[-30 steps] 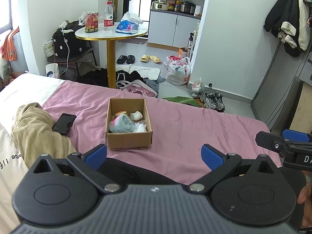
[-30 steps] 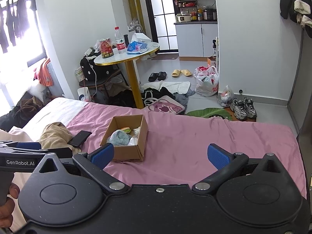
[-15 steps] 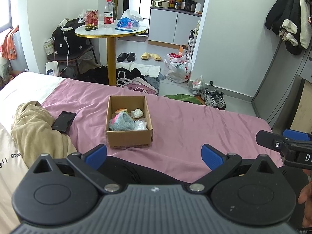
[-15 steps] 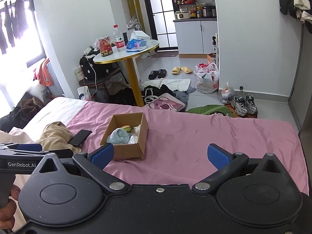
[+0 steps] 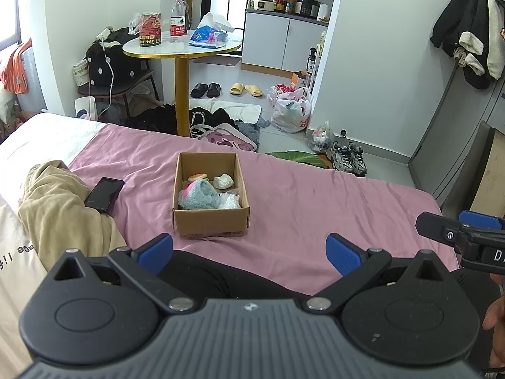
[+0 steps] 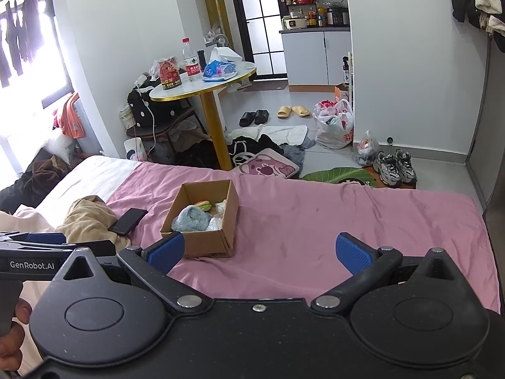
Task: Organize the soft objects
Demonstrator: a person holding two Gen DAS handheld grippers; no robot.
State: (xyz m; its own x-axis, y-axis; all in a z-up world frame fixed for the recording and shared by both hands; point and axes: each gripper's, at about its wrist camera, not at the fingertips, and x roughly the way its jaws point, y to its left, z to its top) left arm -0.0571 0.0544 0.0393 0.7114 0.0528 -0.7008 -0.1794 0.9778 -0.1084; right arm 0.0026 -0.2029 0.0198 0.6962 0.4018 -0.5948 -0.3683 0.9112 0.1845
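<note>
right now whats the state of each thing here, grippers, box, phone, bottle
left gripper: open, empty, apart from the box
right gripper: open, empty
cardboard box: upright on the pink sheet, top open, soft items inside
grey fluffy item: lying inside the box
phone: flat on the bed, screen dark
water bottle: upright on the round table, capped

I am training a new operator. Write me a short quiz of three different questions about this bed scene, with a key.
1. True or false: the left gripper holds something.
2. What lies left of the cardboard box? A) phone B) shoe C) bottle
3. Fill in: the grey fluffy item lies ___ the box.

Key: 1. false, both it and the right gripper are open and empty. 2. A, the phone. 3. inside.
</note>
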